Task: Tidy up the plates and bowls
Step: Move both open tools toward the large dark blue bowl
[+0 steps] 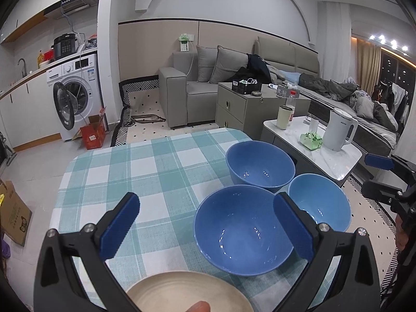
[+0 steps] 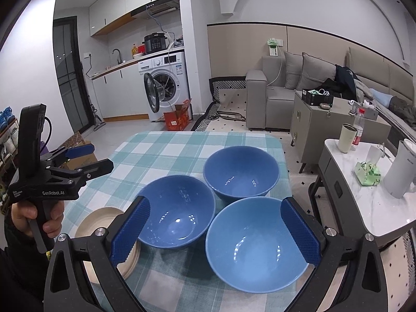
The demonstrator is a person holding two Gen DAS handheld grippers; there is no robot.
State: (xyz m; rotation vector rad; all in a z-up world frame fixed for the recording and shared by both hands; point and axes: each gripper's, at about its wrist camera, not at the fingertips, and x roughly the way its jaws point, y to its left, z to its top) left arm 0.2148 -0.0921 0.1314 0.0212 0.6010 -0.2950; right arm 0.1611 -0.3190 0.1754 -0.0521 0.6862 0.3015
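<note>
Three blue bowls stand close together on the checked tablecloth (image 1: 135, 166): a far bowl (image 1: 260, 165) (image 2: 240, 173), a near-left bowl (image 1: 243, 231) (image 2: 176, 212) and a lighter blue bowl (image 1: 319, 205) (image 2: 260, 244) on the right. A cream plate (image 1: 187, 293) (image 2: 104, 223) lies at the near edge. My left gripper (image 1: 205, 223) is open and empty above the plate and the near-left bowl; it also shows in the right wrist view (image 2: 91, 156). My right gripper (image 2: 215, 231) is open and empty above the lighter bowl; it shows at the right edge of the left wrist view (image 1: 377, 174).
A marble side table (image 2: 364, 208) to the right holds a white kettle (image 2: 400, 171), a cup (image 2: 347, 141), a bottle and a green tissue pack. Beyond are a grey cabinet (image 2: 325, 122), a sofa, a washing machine (image 2: 166, 83) and cardboard boxes on the floor.
</note>
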